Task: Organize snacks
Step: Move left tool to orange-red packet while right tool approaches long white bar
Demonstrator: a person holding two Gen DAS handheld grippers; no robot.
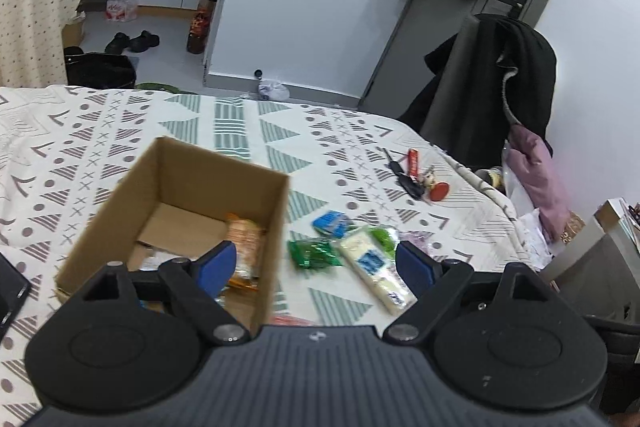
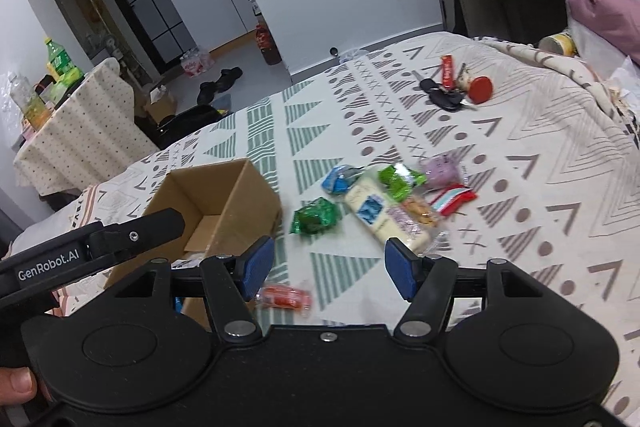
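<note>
Left wrist view. Item 1: left hand-held gripper (image 1: 316,269), jaws spread wide, grasping nothing; I hold it straddling the right wall of the cardboard box (image 1: 182,203), which I judge to be the collecting bin. Item 2: orange-wrapped snack (image 1: 244,247), already lying inside the box against its right wall. Item 3: loose snacks on the tabletop just right of the box: green packet (image 1: 314,254), blue packet (image 1: 331,223), long cream packet (image 1: 376,269). Item 4: keys with a red tag (image 1: 416,175), well apart toward the far right edge; not snacks.

Right wrist view. Item 5: right hand-held gripper (image 2: 326,271), jaws likewise released and empty, poised over the near side of the snack cluster, presumably to pick next. Item 6: red packet (image 2: 284,297) nearest, just below the left pad. Item 7: second green packet (image 2: 400,181), purple packet (image 2: 442,169), red-and-white packet (image 2: 456,199), biscuit packet (image 2: 420,213), bunched touching around the cream one. Most snacks remain outside the box.
</note>
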